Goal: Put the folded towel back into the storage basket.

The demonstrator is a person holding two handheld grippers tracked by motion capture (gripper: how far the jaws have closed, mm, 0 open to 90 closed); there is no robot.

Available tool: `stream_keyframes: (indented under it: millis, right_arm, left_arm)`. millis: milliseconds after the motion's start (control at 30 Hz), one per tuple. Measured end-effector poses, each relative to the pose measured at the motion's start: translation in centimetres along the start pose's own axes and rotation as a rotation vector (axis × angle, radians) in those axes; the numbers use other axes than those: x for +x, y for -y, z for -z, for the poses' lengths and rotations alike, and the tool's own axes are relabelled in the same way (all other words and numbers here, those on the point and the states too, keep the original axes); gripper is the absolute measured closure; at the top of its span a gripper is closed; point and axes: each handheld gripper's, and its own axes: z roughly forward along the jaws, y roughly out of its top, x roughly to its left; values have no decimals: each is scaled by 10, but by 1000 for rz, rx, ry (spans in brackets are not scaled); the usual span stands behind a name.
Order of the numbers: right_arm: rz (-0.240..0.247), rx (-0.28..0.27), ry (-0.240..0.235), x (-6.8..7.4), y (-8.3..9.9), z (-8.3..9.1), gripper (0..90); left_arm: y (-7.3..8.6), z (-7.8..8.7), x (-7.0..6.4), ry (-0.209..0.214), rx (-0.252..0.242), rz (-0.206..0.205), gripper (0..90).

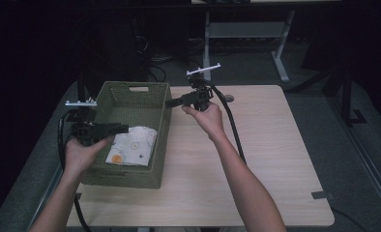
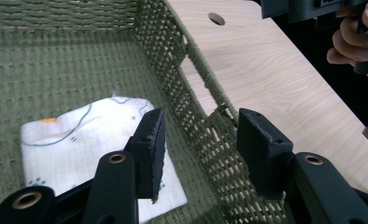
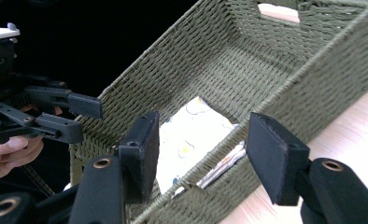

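An olive woven basket (image 1: 162,140) stands on the left half of the wooden table (image 1: 266,159). A folded white cloth (image 1: 132,145) with small printed figures lies flat on its floor, toward the near end. My left gripper (image 1: 123,128) hovers over the basket's left side, jaws open and pointing right. In the left gripper view the left gripper (image 2: 198,149) has the cloth (image 2: 79,140) and basket wall (image 2: 191,93) beyond it. My right gripper (image 1: 171,102) is open at the basket's far right rim. In the right gripper view the right gripper (image 3: 203,149) frames that rim (image 3: 313,70) and the cloth (image 3: 191,135).
A round cable hole (image 1: 228,98) sits at the table's far edge. A dark tape mark (image 1: 322,195) lies near the front right corner. Behind the table stand white desk legs (image 1: 280,53) on a dark floor. Each gripper trails a black cable (image 1: 232,125).
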Motion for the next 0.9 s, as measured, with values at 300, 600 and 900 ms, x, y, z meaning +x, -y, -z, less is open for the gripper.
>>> stream_keyframes:
  millis: [300, 600, 900]
  right_arm:
    - [-28, -18, 11, -13, 12, 20, 416]
    - [-38, -40, 26, -20, 21, 40, 401]
    - [-72, -76, 46, -36, 38, 66, 384]
  left_arm:
    - [-7, -13, -18, 33, 1, -16, 486]
    - [-9, -27, -39, 63, 9, -47, 475]
    - [-14, -47, -59, 78, 30, -81, 455]
